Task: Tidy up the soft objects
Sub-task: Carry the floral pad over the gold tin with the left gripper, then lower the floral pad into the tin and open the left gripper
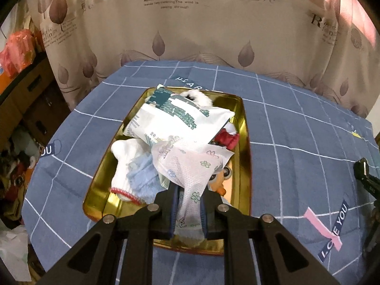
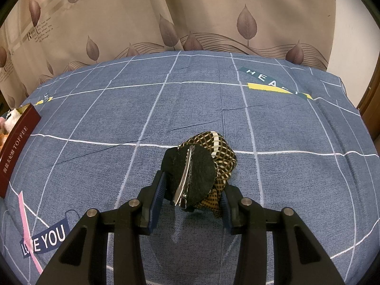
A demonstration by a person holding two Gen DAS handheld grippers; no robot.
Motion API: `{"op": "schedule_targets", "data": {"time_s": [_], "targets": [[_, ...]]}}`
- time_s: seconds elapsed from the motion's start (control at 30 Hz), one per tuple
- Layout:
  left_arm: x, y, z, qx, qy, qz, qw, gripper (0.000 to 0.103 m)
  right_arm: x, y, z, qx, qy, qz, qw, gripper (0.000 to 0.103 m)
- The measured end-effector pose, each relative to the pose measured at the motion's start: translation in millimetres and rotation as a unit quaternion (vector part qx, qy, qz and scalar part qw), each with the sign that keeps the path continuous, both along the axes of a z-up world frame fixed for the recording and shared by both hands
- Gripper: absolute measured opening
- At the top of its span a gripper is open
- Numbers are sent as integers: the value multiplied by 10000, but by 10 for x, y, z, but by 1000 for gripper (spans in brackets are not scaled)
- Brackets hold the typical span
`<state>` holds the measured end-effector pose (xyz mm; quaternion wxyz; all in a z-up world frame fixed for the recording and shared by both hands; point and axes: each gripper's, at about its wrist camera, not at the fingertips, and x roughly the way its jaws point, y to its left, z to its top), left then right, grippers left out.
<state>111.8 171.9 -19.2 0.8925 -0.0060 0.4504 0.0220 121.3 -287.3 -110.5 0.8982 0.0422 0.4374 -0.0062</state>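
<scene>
My left gripper (image 1: 189, 191) is shut on a white floral-print packet (image 1: 190, 168), which hangs over the near end of a gold tin tray (image 1: 244, 128). The tray holds a white and green tissue pack (image 1: 175, 121), a white sock with a red-trimmed cuff (image 1: 123, 166), a light blue fluffy cloth (image 1: 142, 175), a red cloth item (image 1: 228, 140) and a white furry piece (image 1: 199, 96). A small toy with round eyes (image 1: 222, 178) peeks out beside the packet. In the right wrist view, my right gripper (image 2: 190, 187) is shut on a checked fabric hair clip (image 2: 201, 166), its black felt back and metal clip facing up.
A blue grid-patterned sheet (image 2: 166, 118) covers the surface, with a leaf-print curtain (image 1: 190, 35) behind. The tin's dark red "TOFFEE" side (image 2: 16, 152) shows at the far left of the right wrist view. Boxes and clutter (image 1: 21, 118) stand left of the bed. The right gripper's tip (image 1: 365, 175) shows at the right edge.
</scene>
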Motion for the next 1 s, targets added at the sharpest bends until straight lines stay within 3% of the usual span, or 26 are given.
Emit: {"op": "schedule_targets", "data": {"time_s": [0.1,0.23,0.37,0.77,1.0], "targets": [[42,-2,-27,89,33,36,9999,19,2,-2,-2,-6,1,0,10000,40],[51,-42,-60,406,143,-18,9991,39,2,5,-2,-7,1,-1,10000,40],[10,-122,-77,884,110,-158,9959,42,2,-3,-1,-10,2,-2,10000,40],[-128,-194,72,1130,-193,-321,9929,56,10,-7,1,-34,7,2,10000,40],[-209,-275,159,1227,-385,-487,9905,57,7,9,3,-49,8,8,10000,40]]}}
